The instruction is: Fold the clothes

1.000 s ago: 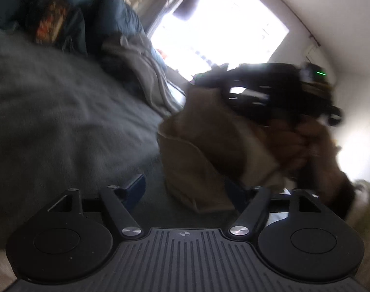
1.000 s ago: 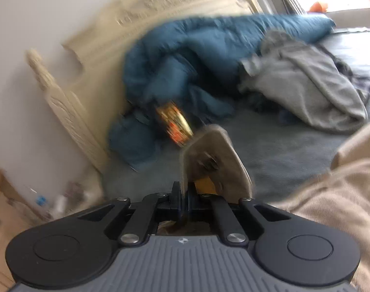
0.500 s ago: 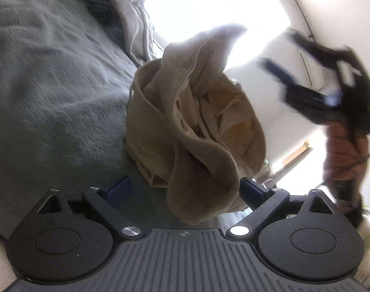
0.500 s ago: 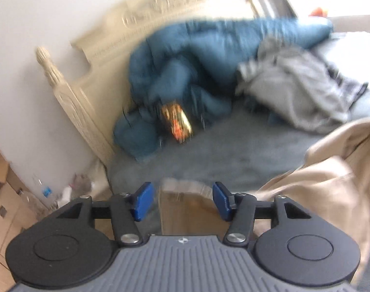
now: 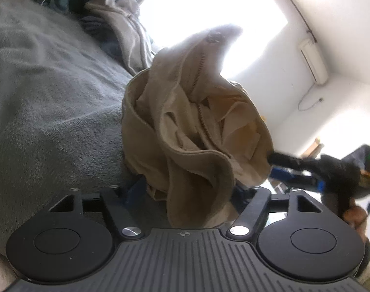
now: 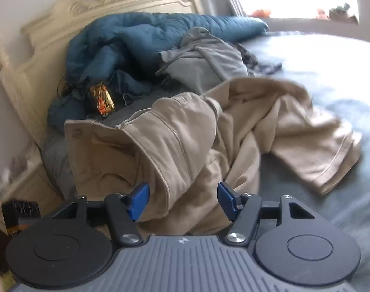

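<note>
Regrasp step: left claw (image 5: 188,189) closing around bunched tan trousers (image 6: 185,131), probably not pinched yet. Right claw (image 6: 182,200) opening, fabric loose between its jaws; next, catch the waistband at 9 o'clock.

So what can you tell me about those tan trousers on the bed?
The tan trousers look like soft cotton and lie crumpled, not folded, on the grey blanket. One hemmed leg trails off to the right. The left wrist view shows an open zip and a button at the waistband. Cloth bunches between the fingers of both grippers, neither clearly pinching it.
</note>
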### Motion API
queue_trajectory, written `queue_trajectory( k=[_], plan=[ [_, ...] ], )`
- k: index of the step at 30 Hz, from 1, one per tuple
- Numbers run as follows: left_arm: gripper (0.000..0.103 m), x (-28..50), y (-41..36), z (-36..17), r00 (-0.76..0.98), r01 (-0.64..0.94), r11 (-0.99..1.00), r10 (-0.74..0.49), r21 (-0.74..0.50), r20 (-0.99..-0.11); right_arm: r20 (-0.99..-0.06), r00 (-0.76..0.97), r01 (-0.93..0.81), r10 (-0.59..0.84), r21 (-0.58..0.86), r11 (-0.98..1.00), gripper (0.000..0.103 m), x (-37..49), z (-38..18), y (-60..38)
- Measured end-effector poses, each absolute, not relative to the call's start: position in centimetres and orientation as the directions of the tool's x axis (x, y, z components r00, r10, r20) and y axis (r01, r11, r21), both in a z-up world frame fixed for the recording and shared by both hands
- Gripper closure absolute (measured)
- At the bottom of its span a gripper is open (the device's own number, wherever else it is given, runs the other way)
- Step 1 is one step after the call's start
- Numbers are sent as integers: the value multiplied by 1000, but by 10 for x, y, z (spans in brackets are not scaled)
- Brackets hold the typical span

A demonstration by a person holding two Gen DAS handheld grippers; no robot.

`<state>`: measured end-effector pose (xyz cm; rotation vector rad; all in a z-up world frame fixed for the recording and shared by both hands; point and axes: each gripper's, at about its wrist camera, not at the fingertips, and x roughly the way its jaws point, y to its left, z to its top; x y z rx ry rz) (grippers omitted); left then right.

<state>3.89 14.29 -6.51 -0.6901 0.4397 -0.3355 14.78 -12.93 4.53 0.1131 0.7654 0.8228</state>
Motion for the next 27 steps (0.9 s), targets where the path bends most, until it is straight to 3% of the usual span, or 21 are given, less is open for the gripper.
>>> queue_trajectory(
  k=[4, 7, 8, 11, 18, 21, 27],
  plan=[
    [32, 36, 136, -65, 845, 155, 741, -443, -654, -301, -550, 494, -617, 674, 324, 717, 46, 167, 35, -110],
    [22, 38, 128, -65, 842, 132, 750, -430, -648, -326, -550, 566, -586, 614, 256, 769, 73, 180, 32, -94],
    [19, 41, 125, -65, 844, 122, 760, -418, -639, -336, -548, 590, -570, 593, 237, 787, 89, 183, 32, -90],
    [19, 48, 114, -61, 847, 109, 797, -388, -594, -364, -456, 684, -536, 570, 216, 816, 92, 177, 50, -100],
    [17, 44, 73, -40, 843, 214, 878, -387, -428, -374, -140, 888, -433, 438, 64, 899, 95, 131, 122, -149],
    [16, 38, 53, -34, 848, 265, 899, -390, -349, -359, -14, 920, -391, 392, 15, 920, 95, 113, 156, -173],
    [16, 26, 16, -29, 862, 317, 925, -373, -207, -343, 147, 938, -321, 315, 17, 947, 95, 81, 211, -219]
  ],
)
